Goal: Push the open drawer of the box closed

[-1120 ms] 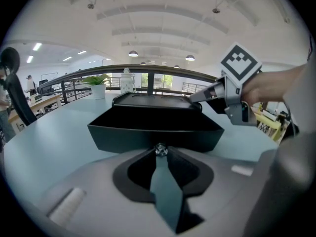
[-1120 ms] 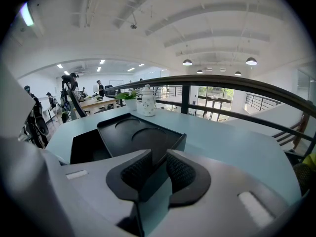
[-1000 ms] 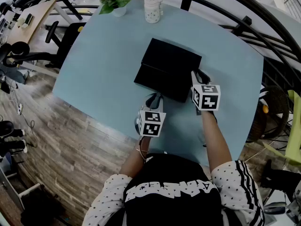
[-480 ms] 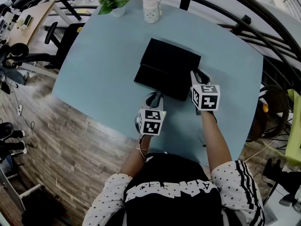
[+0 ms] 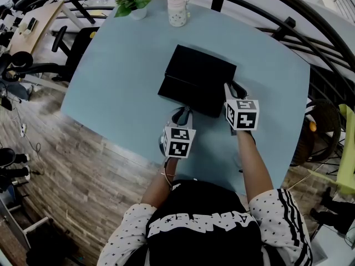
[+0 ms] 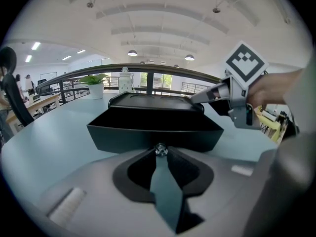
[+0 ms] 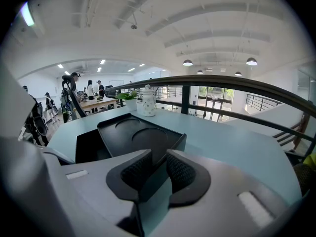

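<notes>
The box (image 5: 204, 68), black and low, lies near the middle of the pale blue table (image 5: 116, 65). Its drawer (image 5: 188, 97) stands out from the side nearest the person. The drawer's front wall runs crosswise to the person, so its sliding axis points away from the person, toward the far edge where a potted plant (image 5: 133, 3) and a patterned jar (image 5: 177, 10) stand.

The left gripper (image 5: 184, 113) lies on the near side of that front wall, roughly at its middle and in line with the sliding axis. In the left gripper view its jaws are drawn together at the tips, and a small shiny knob (image 6: 159, 149) on the drawer front sits right at those tips. Whether the tips nip the knob or merely touch it cannot be told.

The right gripper (image 5: 233, 88) is at the box's near right corner, beside the drawer and off its axis. In the right gripper view its ribbed pads (image 7: 178, 171) stand a little apart, with nothing clearly clamped between them and the box's top and corner just ahead.

Judgement: the left gripper is the better placed to close the drawer, by a straight push away from the person along the drawer's axis. The right gripper is placed to steady the box against sliding.
</notes>
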### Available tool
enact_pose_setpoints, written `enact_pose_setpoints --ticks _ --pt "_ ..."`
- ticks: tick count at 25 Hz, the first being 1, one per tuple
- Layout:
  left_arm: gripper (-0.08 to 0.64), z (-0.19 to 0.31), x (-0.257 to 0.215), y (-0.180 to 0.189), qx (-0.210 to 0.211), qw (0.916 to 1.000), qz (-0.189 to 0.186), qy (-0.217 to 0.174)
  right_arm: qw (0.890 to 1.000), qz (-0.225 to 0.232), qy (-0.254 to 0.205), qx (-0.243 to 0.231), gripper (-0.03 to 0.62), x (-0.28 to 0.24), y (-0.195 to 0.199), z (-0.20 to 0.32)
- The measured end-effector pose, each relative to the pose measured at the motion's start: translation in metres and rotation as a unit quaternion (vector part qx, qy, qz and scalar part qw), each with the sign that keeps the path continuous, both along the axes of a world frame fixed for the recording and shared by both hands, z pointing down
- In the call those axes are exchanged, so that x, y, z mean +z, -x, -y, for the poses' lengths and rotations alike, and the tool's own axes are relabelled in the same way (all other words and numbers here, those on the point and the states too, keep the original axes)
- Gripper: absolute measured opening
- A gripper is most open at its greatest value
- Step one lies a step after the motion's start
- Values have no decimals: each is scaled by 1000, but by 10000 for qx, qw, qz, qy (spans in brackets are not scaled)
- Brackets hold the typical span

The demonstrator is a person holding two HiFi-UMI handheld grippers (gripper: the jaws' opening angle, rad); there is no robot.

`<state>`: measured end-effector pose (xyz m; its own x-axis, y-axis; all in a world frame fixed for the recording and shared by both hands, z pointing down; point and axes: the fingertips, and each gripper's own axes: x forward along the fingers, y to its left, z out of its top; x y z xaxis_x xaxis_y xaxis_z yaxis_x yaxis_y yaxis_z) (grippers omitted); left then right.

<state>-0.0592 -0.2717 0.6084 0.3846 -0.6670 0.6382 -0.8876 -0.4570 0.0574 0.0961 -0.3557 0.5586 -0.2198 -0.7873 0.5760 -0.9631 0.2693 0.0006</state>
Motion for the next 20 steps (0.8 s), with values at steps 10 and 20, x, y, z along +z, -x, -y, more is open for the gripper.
enact_pose_setpoints --ticks 10,20 --pt "0 5 0 -3 16 10000 -25 20 10000 -36 3 -27 75 0 0 -1" --pt "0 10 0 -6 48 10000 -64 22 10000 -38 -3 -47 75 0 0 -1"
